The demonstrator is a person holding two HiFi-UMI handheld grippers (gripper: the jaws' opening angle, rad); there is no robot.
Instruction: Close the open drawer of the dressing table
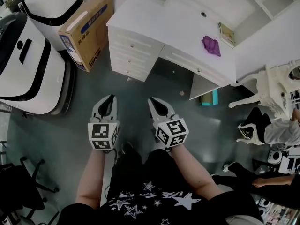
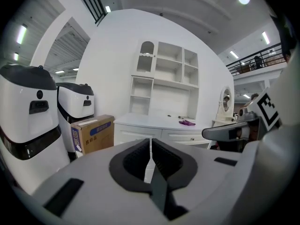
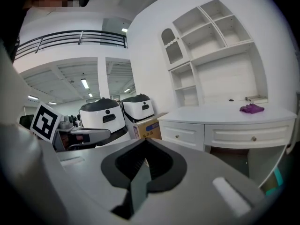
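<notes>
The white dressing table (image 1: 178, 20) stands ahead of me across the grey floor, also in the left gripper view (image 2: 154, 122) and the right gripper view (image 3: 225, 114). Its stack of drawers (image 1: 131, 55) and its wide middle drawer (image 1: 187, 62) have fronts that look flush. My left gripper (image 1: 111, 99) is held in the air well short of the table, jaws together with nothing between them (image 2: 150, 142). Beside it, my right gripper (image 1: 151, 100) is also shut and empty (image 3: 145, 142). A purple cloth (image 1: 211, 45) lies on the tabletop.
A cardboard box (image 1: 86, 29) sits on the floor left of the table. Two large white machines (image 1: 28, 64) stand further left. A white chair (image 1: 269, 86) and a seated person (image 1: 276, 130) are at the right. A black office chair (image 1: 23, 182) is at the lower left.
</notes>
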